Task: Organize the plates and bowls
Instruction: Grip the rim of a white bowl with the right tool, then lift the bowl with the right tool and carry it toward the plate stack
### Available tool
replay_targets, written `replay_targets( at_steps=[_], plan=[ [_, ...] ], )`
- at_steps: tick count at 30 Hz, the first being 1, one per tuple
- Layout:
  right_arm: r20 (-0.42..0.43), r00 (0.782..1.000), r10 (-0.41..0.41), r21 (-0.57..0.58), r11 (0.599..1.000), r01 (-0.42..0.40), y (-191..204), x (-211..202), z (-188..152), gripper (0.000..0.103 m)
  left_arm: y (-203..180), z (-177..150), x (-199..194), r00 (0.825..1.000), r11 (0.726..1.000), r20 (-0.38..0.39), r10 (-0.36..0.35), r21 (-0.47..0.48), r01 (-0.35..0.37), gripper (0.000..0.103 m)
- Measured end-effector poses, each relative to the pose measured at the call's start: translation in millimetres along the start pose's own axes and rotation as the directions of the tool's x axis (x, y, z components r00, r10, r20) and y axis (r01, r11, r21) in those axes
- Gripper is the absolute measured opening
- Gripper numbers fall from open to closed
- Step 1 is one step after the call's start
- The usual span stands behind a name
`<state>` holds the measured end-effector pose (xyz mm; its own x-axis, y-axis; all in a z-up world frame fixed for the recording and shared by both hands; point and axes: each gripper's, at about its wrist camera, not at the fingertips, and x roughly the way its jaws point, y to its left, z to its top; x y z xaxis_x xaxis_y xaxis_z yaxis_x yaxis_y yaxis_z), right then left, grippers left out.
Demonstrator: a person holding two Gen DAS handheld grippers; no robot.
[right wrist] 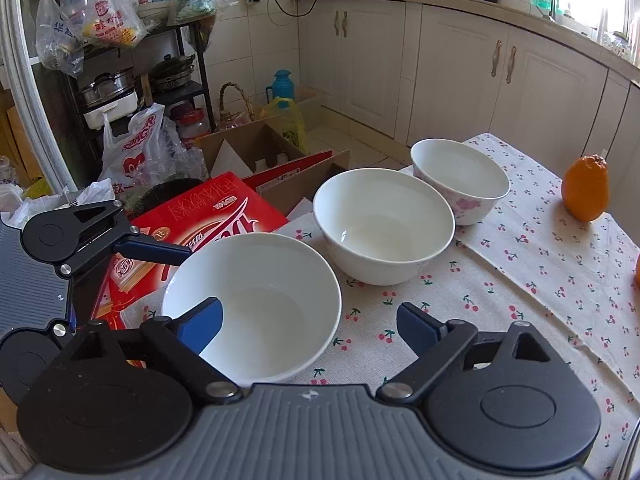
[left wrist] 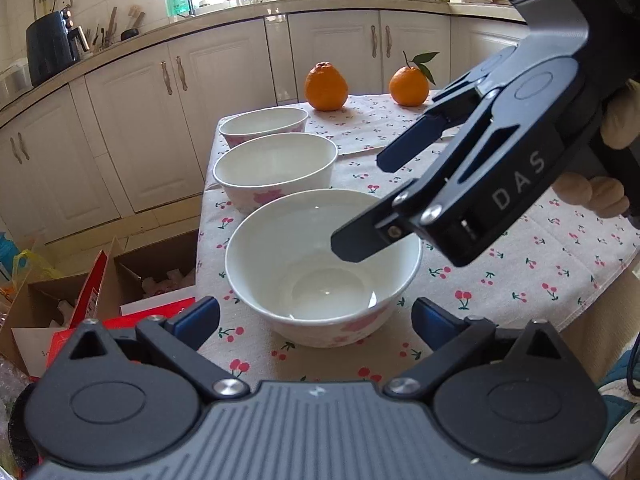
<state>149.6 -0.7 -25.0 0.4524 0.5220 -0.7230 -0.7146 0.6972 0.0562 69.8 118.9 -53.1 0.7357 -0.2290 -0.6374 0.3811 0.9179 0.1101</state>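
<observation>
Three white bowls with pink flower prints stand in a row on the cherry-print tablecloth (left wrist: pixel 500 304): a near bowl (left wrist: pixel 320 268) (right wrist: pixel 256 308), a middle bowl (left wrist: pixel 276 168) (right wrist: pixel 384 224) and a far bowl (left wrist: pixel 264 124) (right wrist: pixel 460 176). My left gripper (left wrist: pixel 316 320) is open, its fingers on either side of the near bowl's near wall, not touching. My right gripper (left wrist: pixel 356 204) (right wrist: pixel 310 330) is open and hovers over the near bowl; one finger (left wrist: pixel 360 240) is over the bowl's inside, the other beyond its rim.
Two oranges (left wrist: pixel 326 86) (left wrist: pixel 409 86) sit at the table's far end. The table's left edge drops to cardboard and red boxes (right wrist: pixel 208 216) on the floor. Kitchen cabinets (left wrist: pixel 132 120) run behind.
</observation>
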Motion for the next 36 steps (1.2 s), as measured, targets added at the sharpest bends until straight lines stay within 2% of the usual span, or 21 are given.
replay_targets(
  at_steps=[12,23,29,36],
  plan=[
    [-0.047,0.995,0.093,0.021,0.996,-0.092,-1,14,3,0.069,3,3,4,0.999,0.999,0.008,-0.033,-0.004,0.034,0.089],
    [-0.045,0.989,0.138,0.070,0.988,-0.135,-6,14,2,0.069,4,3,3,0.999,0.999,0.007,-0.041,-0.001,0.041,0.087],
    [-0.037,0.990,0.135,0.061,0.989,-0.132,-6,8,2,0.069,2,7,4,0.999,0.999,-0.004,-0.042,0.000,0.042,0.087],
    [-0.020,0.996,0.090,0.058,0.994,-0.089,-13,-9,-4,0.071,-9,19,3,0.997,0.997,0.023,-0.070,0.032,0.069,0.087]
  ],
)
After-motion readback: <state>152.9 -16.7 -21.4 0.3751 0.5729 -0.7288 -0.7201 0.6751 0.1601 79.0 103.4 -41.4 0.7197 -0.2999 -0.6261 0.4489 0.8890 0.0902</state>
